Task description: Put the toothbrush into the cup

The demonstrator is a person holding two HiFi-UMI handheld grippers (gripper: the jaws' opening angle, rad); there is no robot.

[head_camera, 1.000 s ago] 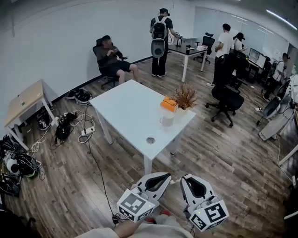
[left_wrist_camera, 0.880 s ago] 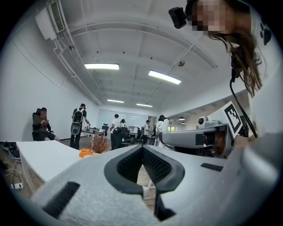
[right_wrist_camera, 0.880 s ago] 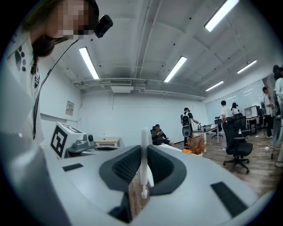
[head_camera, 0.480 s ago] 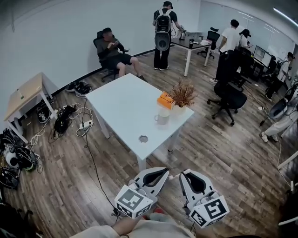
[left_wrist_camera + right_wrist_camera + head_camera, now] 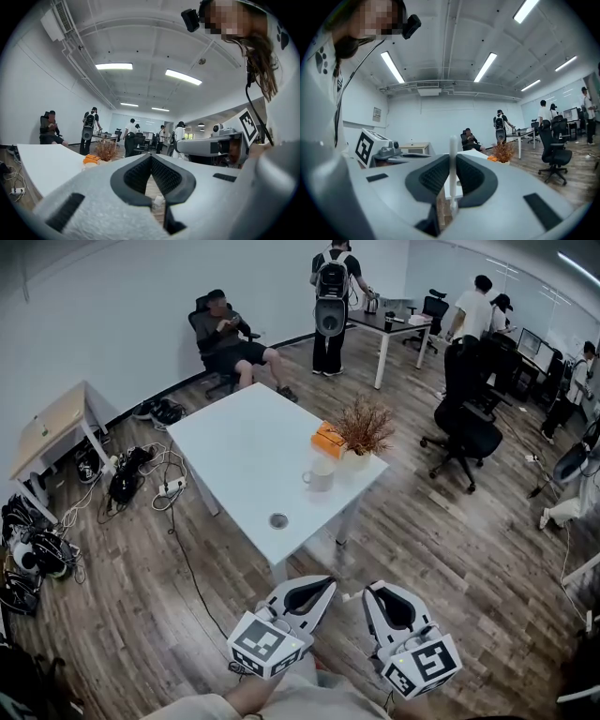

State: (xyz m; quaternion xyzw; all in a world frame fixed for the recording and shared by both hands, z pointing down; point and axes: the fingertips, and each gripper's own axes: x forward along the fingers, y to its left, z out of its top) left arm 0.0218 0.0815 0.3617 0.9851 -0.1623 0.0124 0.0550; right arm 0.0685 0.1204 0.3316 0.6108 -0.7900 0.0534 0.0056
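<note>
My right gripper (image 5: 451, 159) is pinching the toothbrush (image 5: 452, 145). It is a thin white stick caught between the ribbed jaws. In the right gripper view its long axis stands upright, and it pokes out above the jaw tips (I cannot tell which end carries the bristles). My left gripper (image 5: 151, 157) has its jaws pressed together at the tips, with nothing between them. In the head view both grippers sit low and close to me, side by side above the wooden floor (image 5: 450, 521). The cup (image 5: 319, 474) is well apart from them, ahead on the white table (image 5: 234, 446). It stands near an orange box (image 5: 328, 440) and a dried plant (image 5: 364, 426). A wall sign (image 5: 377, 114) is too small to read.
</note>
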